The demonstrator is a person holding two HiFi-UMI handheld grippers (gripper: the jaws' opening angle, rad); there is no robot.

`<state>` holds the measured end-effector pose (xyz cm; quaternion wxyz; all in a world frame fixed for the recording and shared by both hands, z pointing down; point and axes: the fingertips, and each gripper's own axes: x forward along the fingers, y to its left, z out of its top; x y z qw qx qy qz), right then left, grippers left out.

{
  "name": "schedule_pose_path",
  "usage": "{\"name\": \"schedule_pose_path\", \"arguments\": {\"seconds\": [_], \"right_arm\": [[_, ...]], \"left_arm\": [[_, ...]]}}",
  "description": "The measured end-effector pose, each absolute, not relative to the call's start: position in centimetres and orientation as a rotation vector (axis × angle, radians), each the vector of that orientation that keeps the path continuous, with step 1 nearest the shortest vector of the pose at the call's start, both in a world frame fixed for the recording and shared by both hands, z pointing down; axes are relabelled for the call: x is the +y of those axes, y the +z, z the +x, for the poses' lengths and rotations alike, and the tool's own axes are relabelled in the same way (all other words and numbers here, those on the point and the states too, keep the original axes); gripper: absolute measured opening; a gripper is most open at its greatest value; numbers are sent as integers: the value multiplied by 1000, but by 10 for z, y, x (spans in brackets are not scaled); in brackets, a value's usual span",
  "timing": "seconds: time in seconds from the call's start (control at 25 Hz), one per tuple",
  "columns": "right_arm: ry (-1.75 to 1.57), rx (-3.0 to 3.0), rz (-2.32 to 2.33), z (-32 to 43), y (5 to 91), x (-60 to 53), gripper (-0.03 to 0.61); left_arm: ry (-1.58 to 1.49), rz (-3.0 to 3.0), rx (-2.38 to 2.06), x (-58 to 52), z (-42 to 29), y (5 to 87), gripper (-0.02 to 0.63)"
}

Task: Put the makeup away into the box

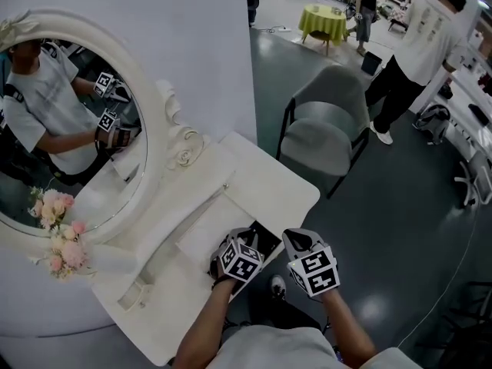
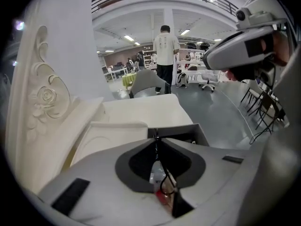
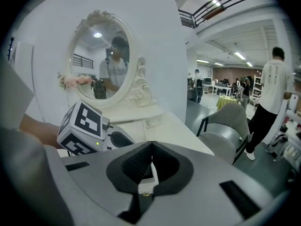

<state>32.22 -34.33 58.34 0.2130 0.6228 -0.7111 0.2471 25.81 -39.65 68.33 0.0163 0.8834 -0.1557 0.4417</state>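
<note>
On the white vanity table (image 1: 265,177) a box (image 1: 266,232) with a dark inside stands open at the front edge; in the left gripper view its grey rim (image 2: 203,134) lies just past the jaws. My left gripper (image 1: 254,241) (image 2: 156,139) hovers over that box, shut on a small clear-and-red makeup item (image 2: 160,185) with a black loop. Beside it to the right, my right gripper (image 1: 297,241) (image 3: 151,145) has its tips together on a thin white makeup piece (image 3: 151,171) with a gold end. The left gripper's marker cube (image 3: 82,126) shows in the right gripper view.
An oval mirror (image 1: 69,129) in a carved white frame backs the table, with pink flowers (image 1: 58,231) at its foot. A grey chair (image 1: 327,129) stands right of the table. A person (image 1: 421,48) stands farther off near a yellow-green table (image 1: 323,21).
</note>
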Motion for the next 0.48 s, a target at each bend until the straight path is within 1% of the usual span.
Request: {"name": "schedule_pose_path", "arguments": {"seconds": [0.08, 0.16, 0.24, 0.48], "right_arm": [[691, -1974, 1731, 325, 585, -345, 0], [697, -1975, 1735, 327, 586, -347, 0], [698, -1976, 1735, 328, 587, -347, 0], [686, -1976, 1749, 331, 586, -340, 0]], "left_arm": [[1392, 2745, -485, -399, 260, 685, 60], [1395, 2740, -479, -400, 262, 686, 97], [1387, 2739, -491, -401, 263, 686, 112], [1336, 2750, -544, -399, 256, 676, 118]]}}
